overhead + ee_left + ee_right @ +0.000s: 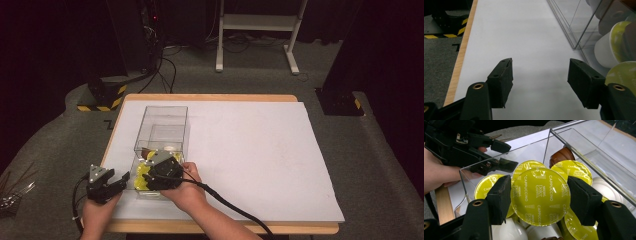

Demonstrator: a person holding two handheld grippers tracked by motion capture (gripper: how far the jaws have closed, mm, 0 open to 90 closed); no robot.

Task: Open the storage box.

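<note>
Right gripper (540, 195): lowered into the near end of the clear box (162, 131); jaws closed on a yellow-lidded coffee capsule (540, 195), one pad on either side of its lid.
Held capsule: above the heap in the box, lid turned to the camera, printed "Cappuccino".
Left gripper (107, 184): just left of the box, over the white sheet (250, 150); jaws (540, 80) spread wide, nothing between them, bare sheet beneath.
Other capsules: more yellow lids (571, 171) packed close behind and below the held one; white cups (510, 232) underneath; a brown capsule (560, 156) toward the far wall.
Obstructions: clear box walls close on both sides of the right gripper; neighbouring lids touching or overlapping the held capsule's edge.
Box, far end: mostly bare, seen from the high view.
Table (210, 97): wooden edge around the white sheet; box along its left side.
Surroundings: black-and-yellow striped base (102, 97) on grey carpet beyond the left corner; white frame legs (255, 30) farther back; cable (235, 207) trailing from the right gripper toward the near edge.
</note>
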